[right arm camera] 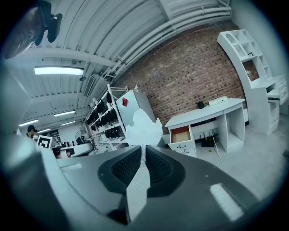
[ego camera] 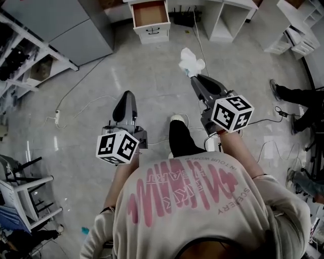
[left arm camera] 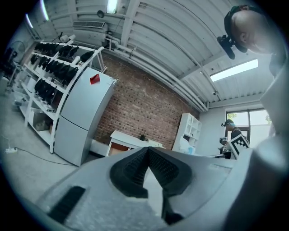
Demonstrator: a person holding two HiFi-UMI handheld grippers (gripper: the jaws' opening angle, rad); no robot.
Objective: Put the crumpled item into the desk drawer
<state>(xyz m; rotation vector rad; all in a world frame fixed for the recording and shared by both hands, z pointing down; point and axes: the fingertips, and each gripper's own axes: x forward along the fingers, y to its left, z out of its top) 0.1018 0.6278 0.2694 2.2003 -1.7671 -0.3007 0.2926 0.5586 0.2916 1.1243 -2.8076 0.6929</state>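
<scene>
I'm on the carry: my right tool [ego camera: 193, 76] is clamped on the crumpled white paper wad [ego camera: 192, 61], which sticks out past its tips, well off the grey floor [ego camera: 152, 76]. My left tool [ego camera: 126, 97] is pinched together on nothing. The open, wood-lined drawer [ego camera: 150, 13] of the white table [right arm camera: 212, 109] lies well ahead. Next, I judge, I must close that gap, hold the wad over the drawer's mouth and part the jaws

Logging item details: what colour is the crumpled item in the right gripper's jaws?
White: the crumpled paper-like wad shows best in the head view.
</scene>
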